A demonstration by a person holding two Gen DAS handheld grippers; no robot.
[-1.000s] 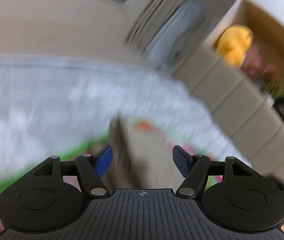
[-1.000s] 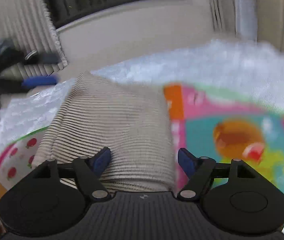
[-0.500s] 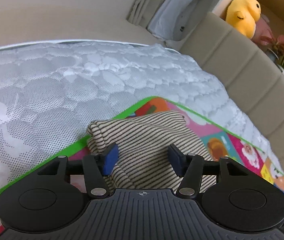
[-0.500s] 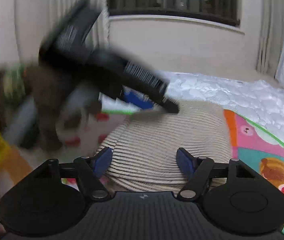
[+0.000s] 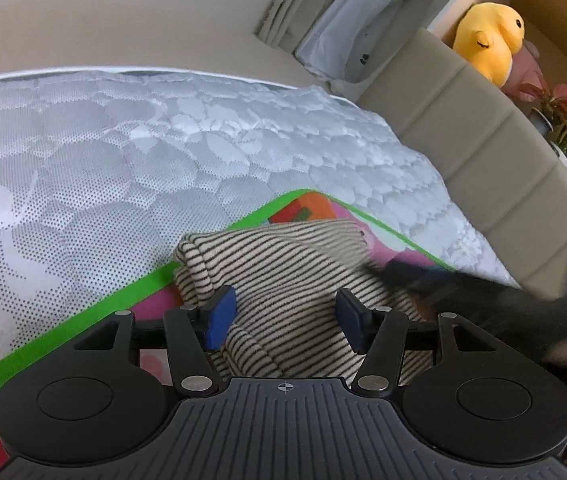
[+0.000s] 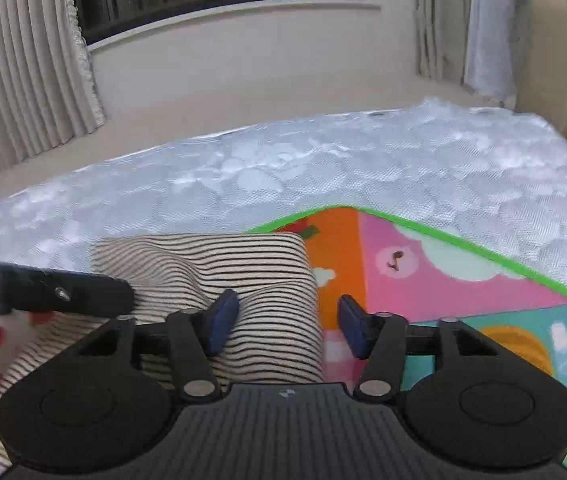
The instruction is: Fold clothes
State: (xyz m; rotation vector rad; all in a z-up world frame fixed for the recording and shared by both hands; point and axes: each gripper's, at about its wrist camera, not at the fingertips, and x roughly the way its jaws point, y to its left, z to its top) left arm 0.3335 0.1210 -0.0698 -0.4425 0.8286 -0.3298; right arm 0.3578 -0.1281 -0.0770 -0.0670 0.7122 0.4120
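Note:
A folded cream garment with thin black stripes (image 5: 283, 264) lies on the corner of a colourful play mat (image 5: 63, 344). My left gripper (image 5: 283, 320) is low over it, jaws partly apart, striped cloth between the blue pads with no squeeze showing. A dark blur at the right of that view is my right gripper (image 5: 483, 300). In the right wrist view the garment (image 6: 203, 256) sits left of centre. My right gripper (image 6: 289, 324) straddles its right edge, jaws closing; one pad rests on cloth, the other is over the mat (image 6: 443, 280). The left gripper's black finger (image 6: 51, 292) lies across the garment's left part.
The mat lies on a white quilted mattress (image 5: 123, 160) that stretches left and far. A beige padded headboard (image 5: 483, 160) bounds the right side, with a yellow plush toy (image 5: 487, 44) and a potted plant (image 5: 563, 112) behind it. Curtains (image 6: 23, 60) and a window line the far wall.
My left gripper dropped onto the garment, narrowed, then stayed still. My right gripper slid right to the garment's right edge and its jaws narrowed. It now shows blurred in the left view.

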